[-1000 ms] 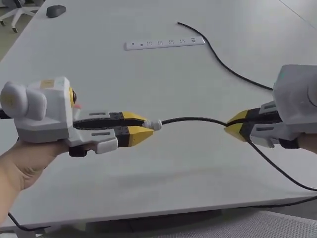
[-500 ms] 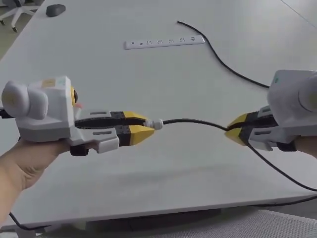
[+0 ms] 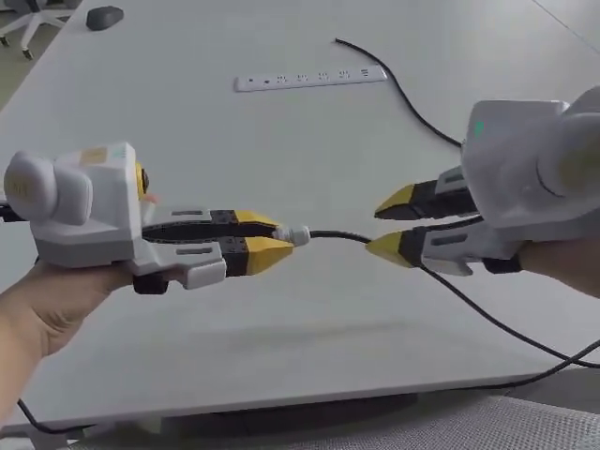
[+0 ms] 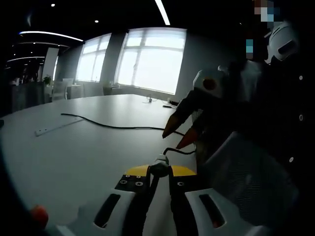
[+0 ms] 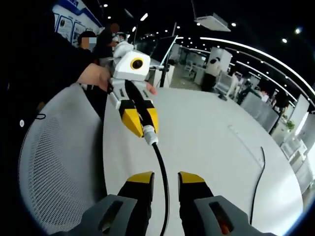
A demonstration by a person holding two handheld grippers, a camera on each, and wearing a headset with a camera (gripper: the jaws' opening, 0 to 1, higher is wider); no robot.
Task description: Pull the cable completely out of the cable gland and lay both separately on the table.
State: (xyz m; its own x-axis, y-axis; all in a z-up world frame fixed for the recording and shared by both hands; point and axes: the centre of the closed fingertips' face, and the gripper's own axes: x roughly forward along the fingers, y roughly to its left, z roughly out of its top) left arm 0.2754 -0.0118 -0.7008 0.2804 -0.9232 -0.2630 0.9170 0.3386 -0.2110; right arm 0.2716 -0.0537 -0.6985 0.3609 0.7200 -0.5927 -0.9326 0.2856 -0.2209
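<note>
Gripping the white cable gland (image 3: pixel 293 234) between their yellow tips, the left tongs (image 3: pixel 281 237) are clamped on it and held roughly level above the white surface (image 3: pixel 309 169), at the left of the head view, in the person's hand (image 3: pixel 42 309). The black cable (image 3: pixel 339 234) is seated in the gland and has not been pulled free. It runs from the gland's end toward the right tongs (image 3: pixel 373 230), which face the left tongs from the right, just beside the gland.

The right tongs stand apart. In the right gripper view the cable passes up the gap between the two yellow tips without being pinched, then reaches the gland in the left tongs ahead. Beyond the right tongs the cable droops toward the near right edge of the surface. Gland and cable both hang in the air, neither lying on the surface.

At the far side of the surface lies a white power strip (image 3: pixel 309 80), with a second black lead (image 3: pixel 417 111) curving from it toward the right. A dark computer mouse (image 3: pixel 103 16) sits at the far left corner. A grey mesh chair back (image 5: pixel 54 162) shows beside the near edge.
</note>
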